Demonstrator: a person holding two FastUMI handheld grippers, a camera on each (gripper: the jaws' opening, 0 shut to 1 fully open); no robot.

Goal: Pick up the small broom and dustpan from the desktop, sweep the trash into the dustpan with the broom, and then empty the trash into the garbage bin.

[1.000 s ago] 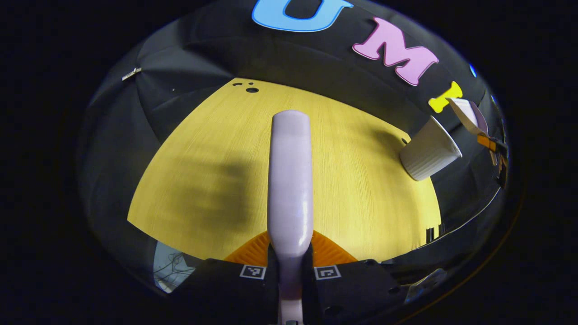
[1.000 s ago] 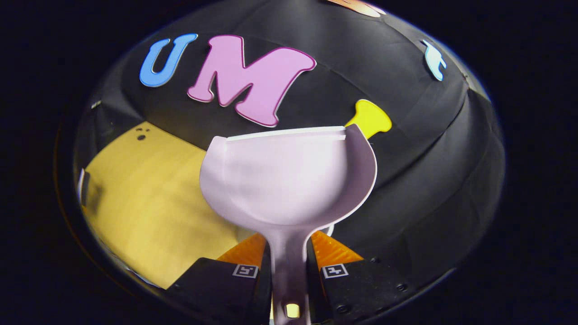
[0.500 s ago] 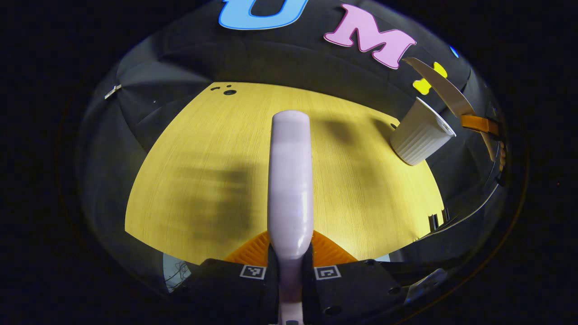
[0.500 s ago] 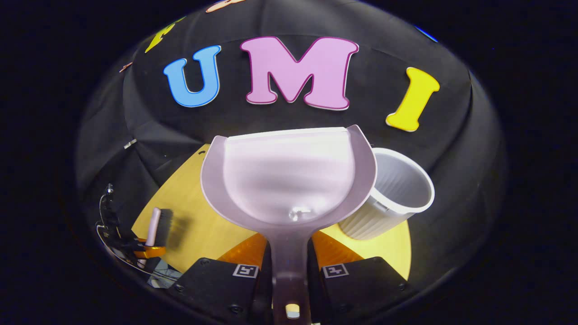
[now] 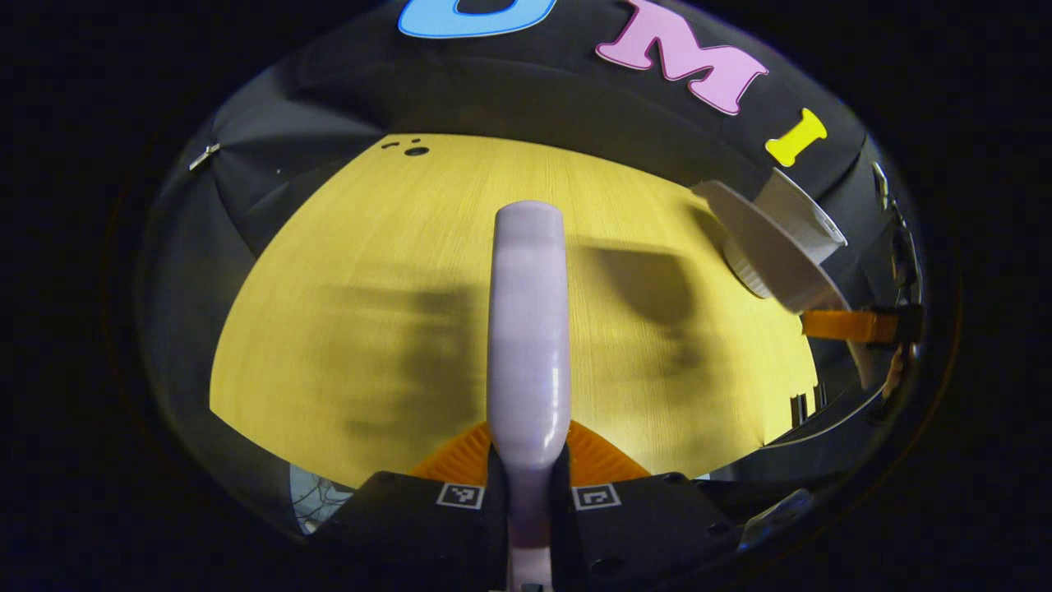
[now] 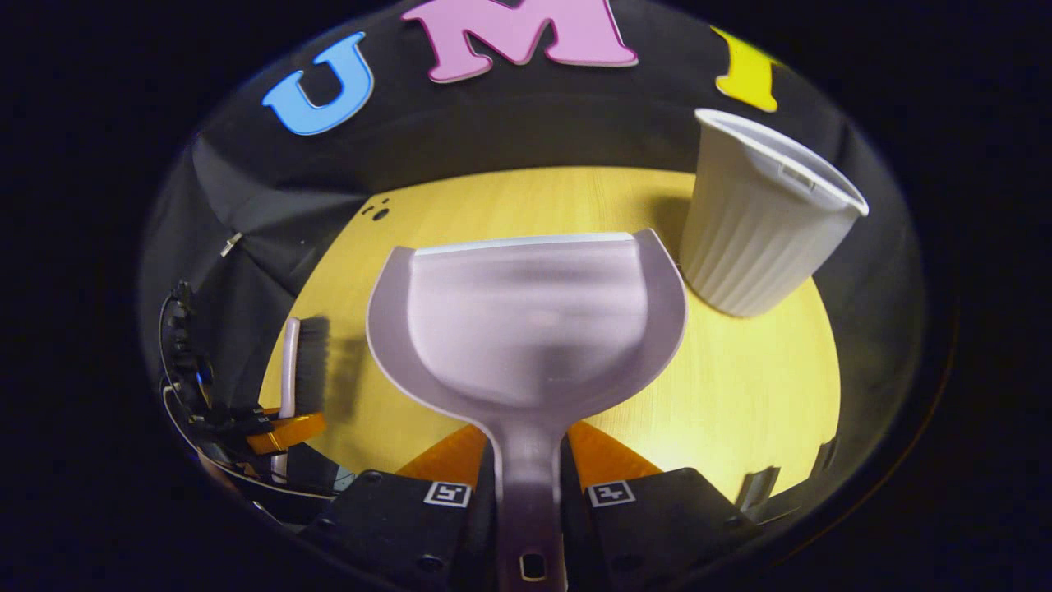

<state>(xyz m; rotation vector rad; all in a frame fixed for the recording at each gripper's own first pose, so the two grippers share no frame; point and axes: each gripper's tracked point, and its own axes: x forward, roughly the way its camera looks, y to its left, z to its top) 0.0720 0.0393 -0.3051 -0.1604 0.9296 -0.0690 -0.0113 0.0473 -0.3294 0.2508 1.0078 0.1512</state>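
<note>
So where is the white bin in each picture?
Left gripper view: the white ribbed bin sits at the right edge of the yellow desktop, partly behind the dustpan.
Right gripper view: the bin stands at the upper right, just right of the dustpan.
Shared landmark: the small dark holes near the desktop's far corner.
</note>
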